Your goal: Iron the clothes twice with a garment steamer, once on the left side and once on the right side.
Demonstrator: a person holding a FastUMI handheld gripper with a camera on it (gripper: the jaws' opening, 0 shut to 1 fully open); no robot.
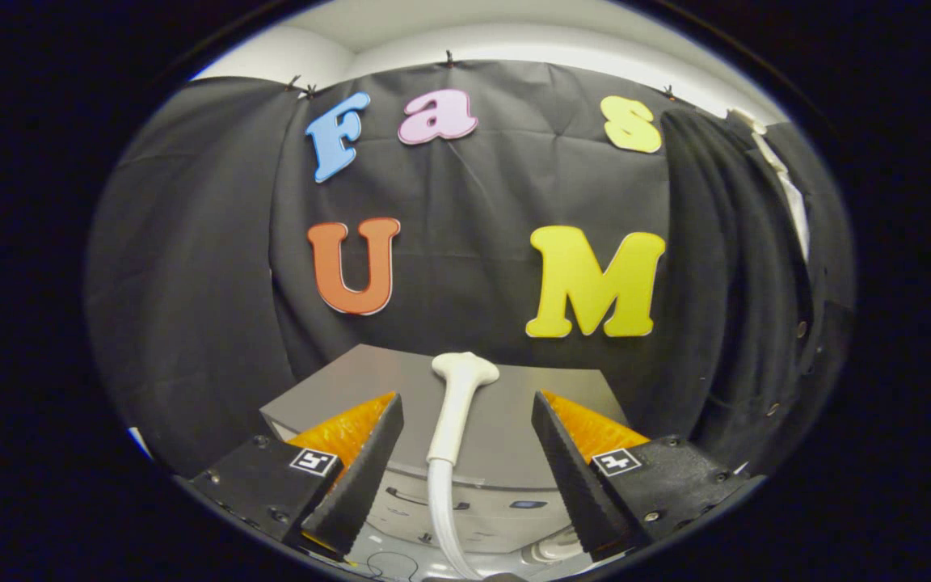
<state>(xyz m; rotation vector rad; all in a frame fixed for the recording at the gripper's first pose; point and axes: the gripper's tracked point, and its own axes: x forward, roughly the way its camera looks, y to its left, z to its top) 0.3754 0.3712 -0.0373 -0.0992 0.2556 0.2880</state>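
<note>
My tongs (465, 453) spread around the steamer head (457, 404); I'd pinch its stiff, smooth, likely slippery handle mid-length.

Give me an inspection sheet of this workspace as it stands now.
Surface: flat grey top of a boxy grey unit, beyond the fingers.
Job's things: white plastic garment steamer head with handle lies on the grey unit, between the fingers and apart from both; dark garment hangs ahead and to one side, against the booth cloth.
Clutter: nothing seen.
Claw: open, black fingers with orange sides spread wide, touching nothing.
Cables: white hose runs from the steamer handle down toward the camera; a thin cord lies below the unit's front.
Surroundings: black cloth booth wall, white ceiling above.
</note>
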